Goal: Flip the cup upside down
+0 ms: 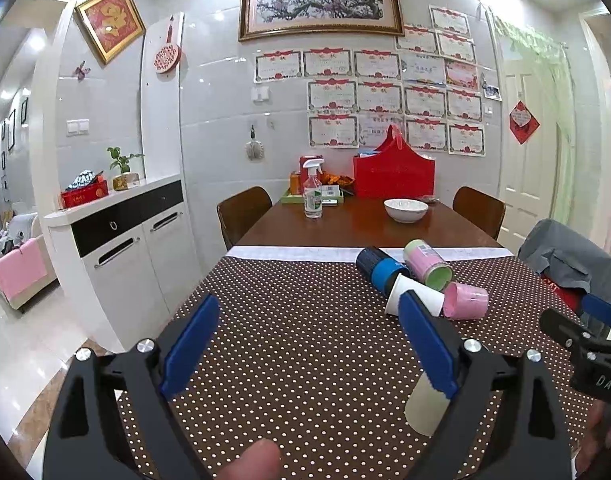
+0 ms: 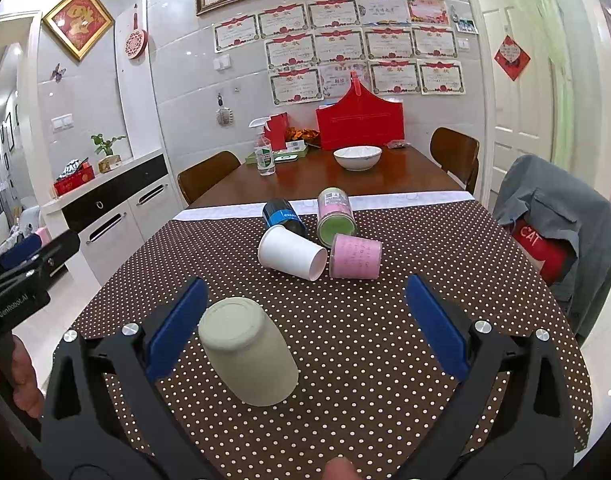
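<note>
A beige cup (image 2: 249, 354) stands upside down on the dotted tablecloth (image 2: 365, 340), near the left finger of my open right gripper (image 2: 305, 324); the jaws do not touch it. In the left wrist view the same cup (image 1: 427, 408) shows partly behind the right finger of my open, empty left gripper (image 1: 309, 340). Further back lie several cups on their sides: a white one (image 2: 291, 252), a pink one (image 2: 355, 257), a pink-and-green one (image 2: 335, 214) and a dark blue one (image 2: 283, 216).
A white bowl (image 2: 357, 157), a spray bottle (image 2: 264, 154), a red bag (image 2: 359, 122) and a green tray stand at the table's far end. Chairs flank the table; one at right (image 2: 553, 216) carries a grey jacket. A white cabinet (image 1: 117, 248) stands left.
</note>
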{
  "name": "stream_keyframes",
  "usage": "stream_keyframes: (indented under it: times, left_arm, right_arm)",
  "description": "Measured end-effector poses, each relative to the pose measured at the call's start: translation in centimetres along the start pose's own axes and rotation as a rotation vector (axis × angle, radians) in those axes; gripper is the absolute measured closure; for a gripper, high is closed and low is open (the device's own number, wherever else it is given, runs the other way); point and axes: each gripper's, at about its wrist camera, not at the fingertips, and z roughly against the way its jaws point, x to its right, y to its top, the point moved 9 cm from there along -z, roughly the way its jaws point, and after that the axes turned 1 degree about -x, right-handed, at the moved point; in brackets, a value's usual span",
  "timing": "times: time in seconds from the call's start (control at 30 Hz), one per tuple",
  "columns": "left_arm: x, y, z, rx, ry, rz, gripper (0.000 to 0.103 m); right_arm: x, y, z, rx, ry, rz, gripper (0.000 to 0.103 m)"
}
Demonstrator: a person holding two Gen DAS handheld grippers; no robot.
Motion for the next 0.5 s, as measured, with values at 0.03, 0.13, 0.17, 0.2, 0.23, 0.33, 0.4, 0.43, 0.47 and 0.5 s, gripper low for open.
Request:
stream_keyframes:
  times: [0.03,0.13,0.17,0.2,0.23,0.33,0.4,0.43,0.47,0.5]
  left_arm:
    - [0.0,0.1,0.1,0.004,0.006,-0.005,0.013]
    - [0.1,0.1,0.4,0.021,0.031,-0.019,0.013]
    - [0.2,0.2,0.5,0.022,0.029,-0.02,0.013]
    - [0.3,0.2,0.5,0.02,0.025,-0.019,0.013]
    - [0.3,0.2,0.5,0.02,0.021,-0.016,0.013]
    - [0.4,0.2,0.6,0.016,0.013,-0.007,0.013]
    - [0.4,0.2,0.7,0.015,0.015,-0.01,0.013]
    - [0.4,0.2,0.6,0.015,0.015,-0.009,0.013]
    - [0.4,0.3,0.7,0.018,0.016,-0.009,0.013]
    - [0.4,0.3,0.8,0.019,0.016,-0.009,0.013]
  right_arm:
    - [-0.2,0.0,0.0,0.003,-0.002,0.004,0.006]
    - [-0.8,0.3,0.2,0.017,-0.01,0.022,0.006]
    - [-0.9,0.4,0.3,0.022,-0.011,0.026,0.006]
    - [-1.0,0.5,0.3,0.024,-0.01,0.027,0.006]
    - [-1.1,0.5,0.4,0.028,-0.013,0.029,0.006]
    - [-1.2,0.8,0.6,0.038,-0.028,0.038,0.006]
    - [-1.3,1.0,0.7,0.045,-0.03,0.036,0.006]
    - [-1.3,1.0,0.7,0.046,-0.031,0.037,0.006]
    - [-1.4,1.1,0.7,0.049,-0.032,0.039,0.006]
    - [-1.4,1.2,0.8,0.053,-0.032,0.04,0.006]
